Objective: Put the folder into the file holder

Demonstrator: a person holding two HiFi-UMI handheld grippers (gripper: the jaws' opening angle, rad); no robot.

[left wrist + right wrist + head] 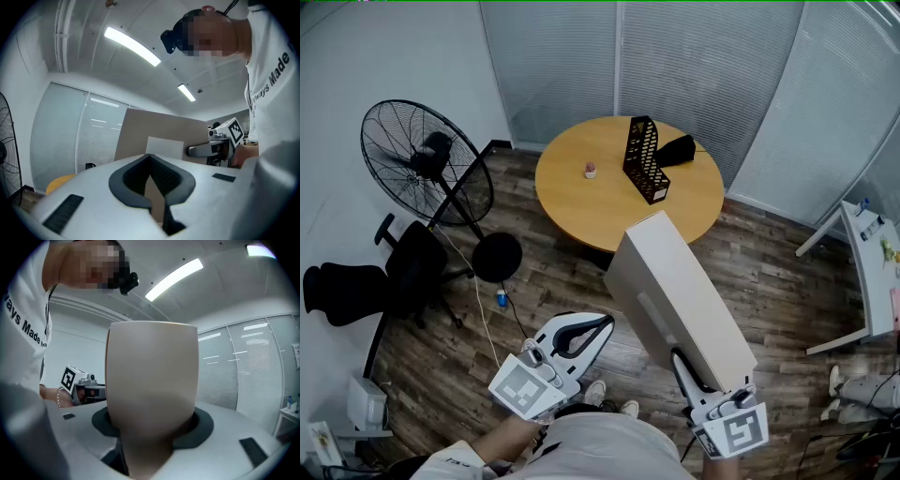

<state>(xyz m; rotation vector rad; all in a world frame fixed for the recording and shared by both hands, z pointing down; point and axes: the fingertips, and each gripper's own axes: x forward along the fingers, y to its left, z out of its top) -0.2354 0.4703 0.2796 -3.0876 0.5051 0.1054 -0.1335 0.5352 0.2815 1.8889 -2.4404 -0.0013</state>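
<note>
A beige box folder (680, 300) is held out level over the floor, its near end clamped in my right gripper (698, 377), which is shut on it. In the right gripper view the folder (150, 380) fills the space between the black pads (105, 420). My left gripper (602, 326) hangs just left of the folder, tips together and holding nothing. From the left gripper view the folder (159, 129) with its white label stands beyond my left gripper (149, 157). The black mesh file holder (644, 159) stands upright on the round wooden table (581, 202) ahead.
On the table lie a black item (678, 150) behind the holder and a small pink thing (591, 170). A standing fan (422, 159) and a black office chair (366, 281) are at the left. A white desk (872, 272) is at the right. Glass partitions close the back.
</note>
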